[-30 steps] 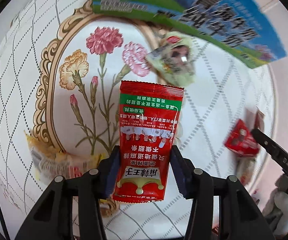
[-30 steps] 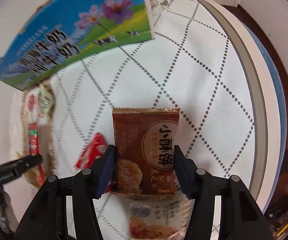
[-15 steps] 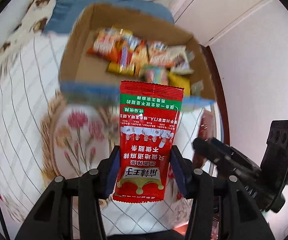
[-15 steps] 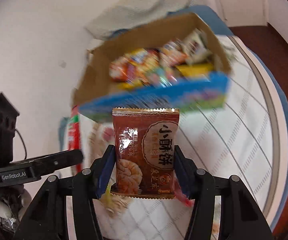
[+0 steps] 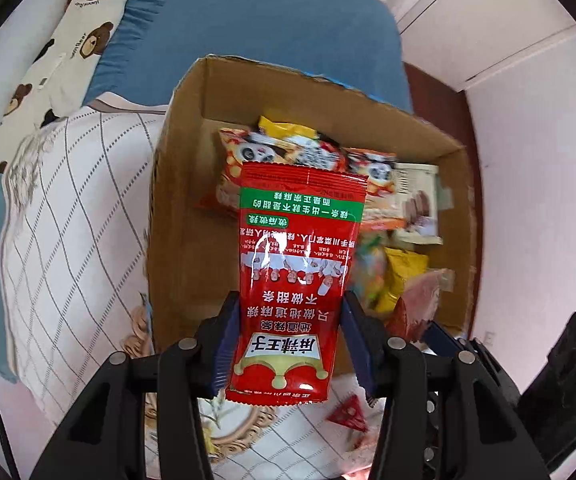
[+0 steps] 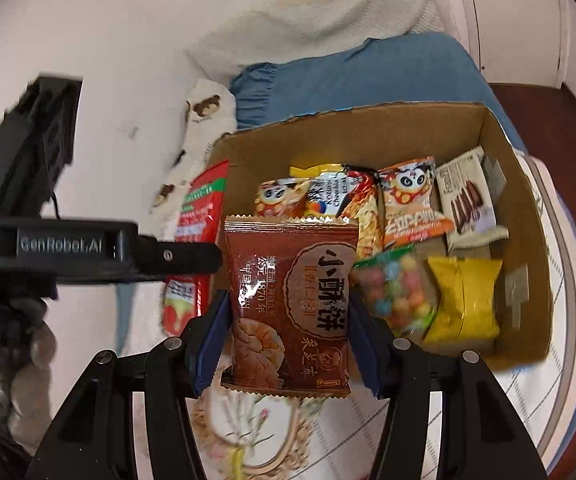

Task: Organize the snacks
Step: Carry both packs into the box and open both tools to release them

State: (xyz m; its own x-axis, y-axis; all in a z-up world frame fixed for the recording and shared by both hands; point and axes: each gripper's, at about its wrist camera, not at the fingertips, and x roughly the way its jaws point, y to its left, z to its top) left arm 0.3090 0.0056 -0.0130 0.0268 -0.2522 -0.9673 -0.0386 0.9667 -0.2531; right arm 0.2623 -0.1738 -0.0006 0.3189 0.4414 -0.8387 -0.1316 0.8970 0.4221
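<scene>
My left gripper (image 5: pixel 290 344) is shut on a red spicy-strip packet (image 5: pixel 294 276) and holds it upright in front of the open cardboard box (image 5: pixel 176 208). My right gripper (image 6: pixel 288 344) is shut on a brown biscuit packet (image 6: pixel 288 304), held at the near left edge of the same box (image 6: pixel 528 208). The box holds several snacks: panda-print packets (image 6: pixel 406 200), a chocolate-stick packet (image 6: pixel 468 200), a bag of coloured candy (image 6: pixel 394 292) and a yellow packet (image 6: pixel 464 300). The left gripper with its red packet (image 6: pixel 198 216) shows at the left of the right wrist view.
The box stands on a bed with a white quilted cover (image 5: pixel 68 216), next to a blue pillow (image 5: pixel 248 28) and a bear-print pillow (image 5: pixel 56 52). A small red packet (image 5: pixel 348 418) lies on the cover below the box. White wall and cupboard doors (image 5: pixel 488 20) stand behind.
Both grippers have risen from low over the cover and tilted up toward the box, each keeping its packet. The box interior now fills both views and is closer than half a second ago.
</scene>
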